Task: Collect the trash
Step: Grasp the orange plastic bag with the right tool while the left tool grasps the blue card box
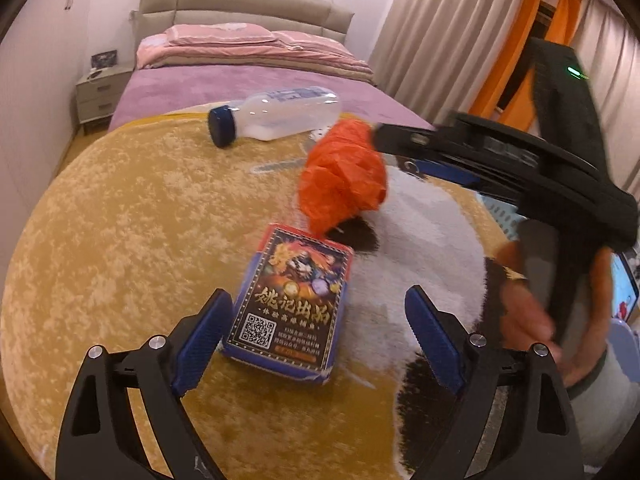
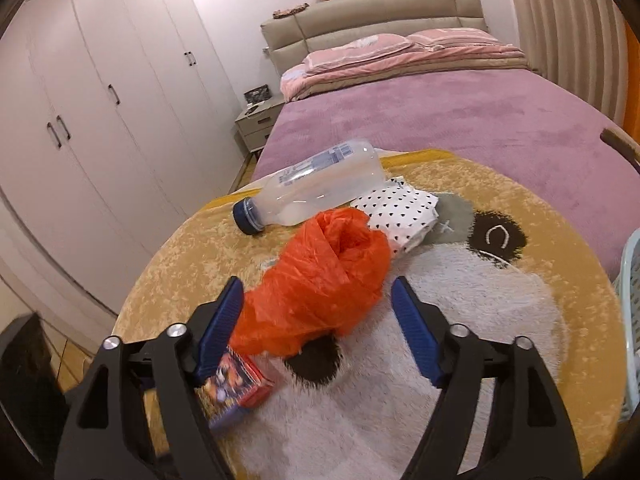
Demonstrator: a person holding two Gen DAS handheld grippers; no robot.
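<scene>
orange bag: The crumpled orange plastic bag [image 2: 320,276] is lying on the round yellow rug [image 1: 120,240], near the middle. It is looking very light and soft, so it is going to squash flat when squeezed. A good place to grab is the fat bunched part in the middle, where there is lots of plastic to pinch.

card box: The small card box [image 1: 288,304] is lying flat on the rug, just beside the bag. It is looking stiff and light. Its two long sides are the best places to squeeze.

bottle: The clear plastic bottle [image 1: 276,114] with a blue cap is lying on its side at the far edge of the rug. It is looking almost empty, so light, but smooth and round, so it may be rolling or slipping. The middle of its body is the safest spot.

spotted packet: A white packet with black dots [image 2: 400,212] is resting behind the bag, touching it.

right gripper: The right gripper [image 2: 316,320] is hanging over the bag with its fingers wide apart, one on each side, holding nothing.

left gripper: The left gripper [image 1: 320,332] is opened wide around the card box, and one finger is close to its side. It is holding nothing.

basket: A pale blue basket [image 2: 630,280] is peeking in at the right edge, maybe for the trash.
</scene>
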